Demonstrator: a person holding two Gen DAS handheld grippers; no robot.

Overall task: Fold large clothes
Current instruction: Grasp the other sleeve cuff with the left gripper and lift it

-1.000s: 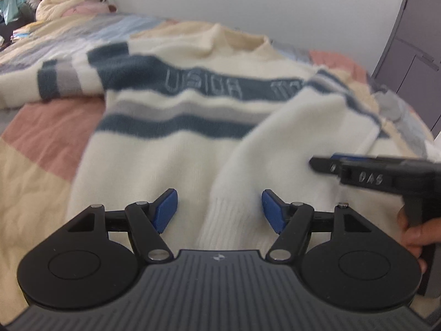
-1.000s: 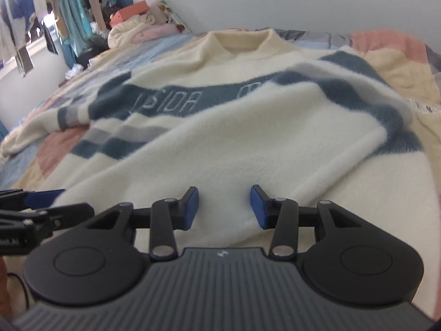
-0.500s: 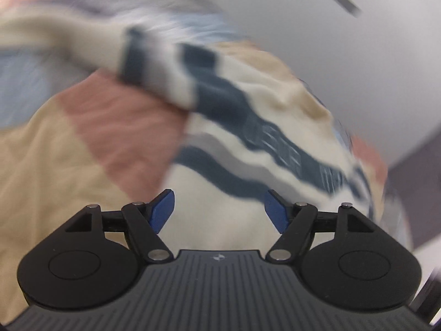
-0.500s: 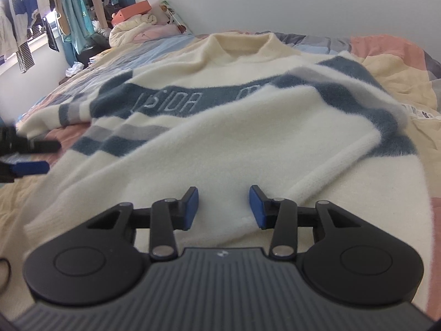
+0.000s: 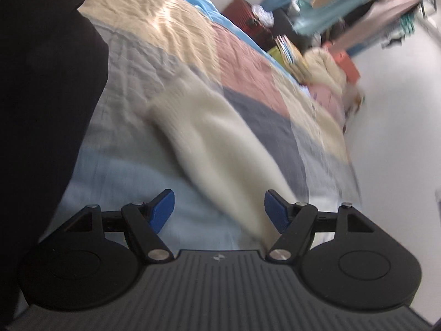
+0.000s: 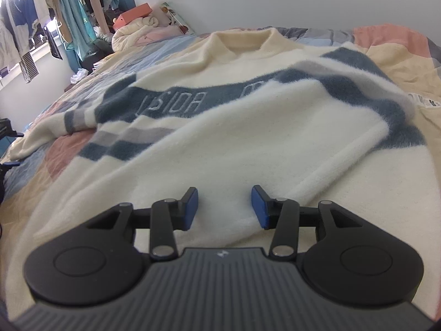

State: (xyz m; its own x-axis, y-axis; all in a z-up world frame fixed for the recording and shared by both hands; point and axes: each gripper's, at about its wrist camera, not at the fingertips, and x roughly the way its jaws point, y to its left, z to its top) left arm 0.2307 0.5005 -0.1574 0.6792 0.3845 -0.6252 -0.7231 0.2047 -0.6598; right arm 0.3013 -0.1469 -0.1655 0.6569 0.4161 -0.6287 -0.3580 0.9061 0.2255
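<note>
Cream striped sweater (image 6: pixel 248 127) flat on bed (image 6: pixel 399 44), one sleeve folded across. Right hand-held gripper (image 6: pixel 224 207) empty, jaws opening above hem. Left hand-held gripper (image 5: pixel 219 209) open, aiming at outstretched sleeve (image 5: pixel 217 143), likely next fold.

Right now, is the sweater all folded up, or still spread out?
Partly folded. One sleeve lies across the sweater chest; the other sleeve stretches flat over the bed.

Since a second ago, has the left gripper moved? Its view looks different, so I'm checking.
Yes. The left gripper has swung away from the sweater's striped body, out to its spread cream sleeve, and rolled: the bedspread now looks tilted.
</note>
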